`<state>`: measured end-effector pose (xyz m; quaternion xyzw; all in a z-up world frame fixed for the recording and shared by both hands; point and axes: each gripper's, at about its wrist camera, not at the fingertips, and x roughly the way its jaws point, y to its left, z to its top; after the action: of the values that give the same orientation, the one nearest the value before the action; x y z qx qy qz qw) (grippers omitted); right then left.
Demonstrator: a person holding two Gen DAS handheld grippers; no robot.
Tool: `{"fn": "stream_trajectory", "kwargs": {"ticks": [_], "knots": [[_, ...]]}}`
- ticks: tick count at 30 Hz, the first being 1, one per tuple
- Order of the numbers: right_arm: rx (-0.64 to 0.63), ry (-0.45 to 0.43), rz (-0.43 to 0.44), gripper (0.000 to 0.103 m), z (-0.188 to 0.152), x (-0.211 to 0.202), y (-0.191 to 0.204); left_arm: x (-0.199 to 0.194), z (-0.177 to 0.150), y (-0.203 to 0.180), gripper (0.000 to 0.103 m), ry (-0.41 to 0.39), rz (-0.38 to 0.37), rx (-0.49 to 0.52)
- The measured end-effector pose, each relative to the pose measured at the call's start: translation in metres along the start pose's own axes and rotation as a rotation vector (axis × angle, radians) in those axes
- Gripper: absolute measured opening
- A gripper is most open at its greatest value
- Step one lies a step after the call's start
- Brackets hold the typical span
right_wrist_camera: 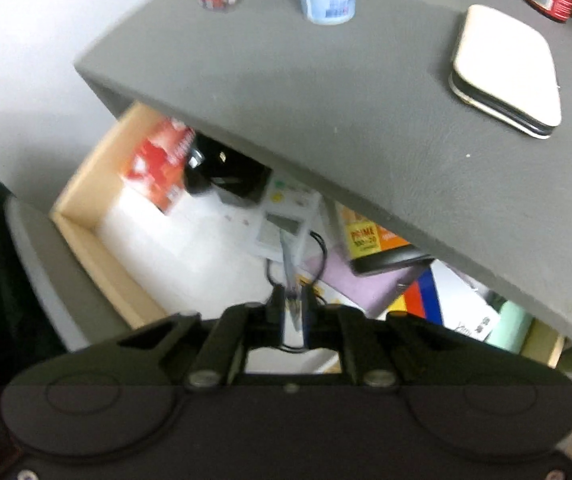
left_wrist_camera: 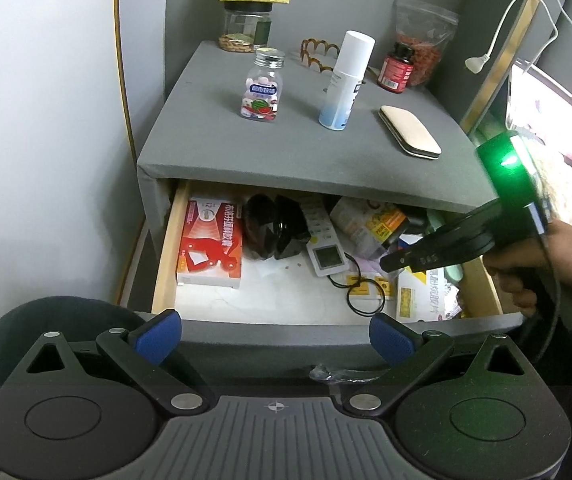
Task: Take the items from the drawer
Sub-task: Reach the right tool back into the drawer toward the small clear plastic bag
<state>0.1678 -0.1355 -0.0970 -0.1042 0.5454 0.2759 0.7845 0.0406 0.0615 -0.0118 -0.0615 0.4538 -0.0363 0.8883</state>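
Observation:
The drawer (left_wrist_camera: 166,248) of a grey nightstand stands open. It holds a red medicine box (left_wrist_camera: 210,244), a black pouch (left_wrist_camera: 270,228), a white remote (left_wrist_camera: 324,256), black hair ties (left_wrist_camera: 364,294) and several boxes at the right. My left gripper (left_wrist_camera: 276,338) is open and empty, in front of the drawer's front panel. My right gripper (right_wrist_camera: 293,312) is shut on a thin silvery metal tool (right_wrist_camera: 291,280), held above the drawer's middle; in the left wrist view it (left_wrist_camera: 394,262) reaches in from the right.
The nightstand top (left_wrist_camera: 286,140) carries a candy bottle (left_wrist_camera: 262,88), a white spray can (left_wrist_camera: 346,80), a beige glasses case (left_wrist_camera: 410,130), a red supplement bottle (left_wrist_camera: 397,68), a jar with a tissue pack, and a snack bag. A white wall stands at the left.

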Motion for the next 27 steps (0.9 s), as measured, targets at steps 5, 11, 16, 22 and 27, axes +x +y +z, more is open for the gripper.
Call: {"fn": "stream_trajectory", "kwargs": {"ticks": [5, 11, 16, 22, 27], "knots": [[0.008, -0.003, -0.008, 0.006, 0.004, -0.004, -0.004, 0.0, -0.001, 0.0, 0.099, -0.001, 0.001, -0.004], [-0.069, 0.055, 0.035, 0.052, 0.007, 0.02, 0.014, 0.0, -0.001, -0.003, 0.099, 0.0, -0.001, 0.005], [-0.159, 0.203, 0.042, 0.054, 0.017, 0.06, 0.04, -0.001, -0.001, 0.0, 0.099, -0.001, -0.006, -0.008], [-0.197, 0.268, -0.018, 0.054, 0.019, 0.087, 0.054, 0.0, -0.001, 0.003, 0.099, -0.003, -0.002, -0.011], [-0.214, 0.252, -0.052, 0.037, 0.01, 0.092, 0.058, -0.001, 0.0, 0.005, 0.099, -0.002, -0.007, -0.022]]}}
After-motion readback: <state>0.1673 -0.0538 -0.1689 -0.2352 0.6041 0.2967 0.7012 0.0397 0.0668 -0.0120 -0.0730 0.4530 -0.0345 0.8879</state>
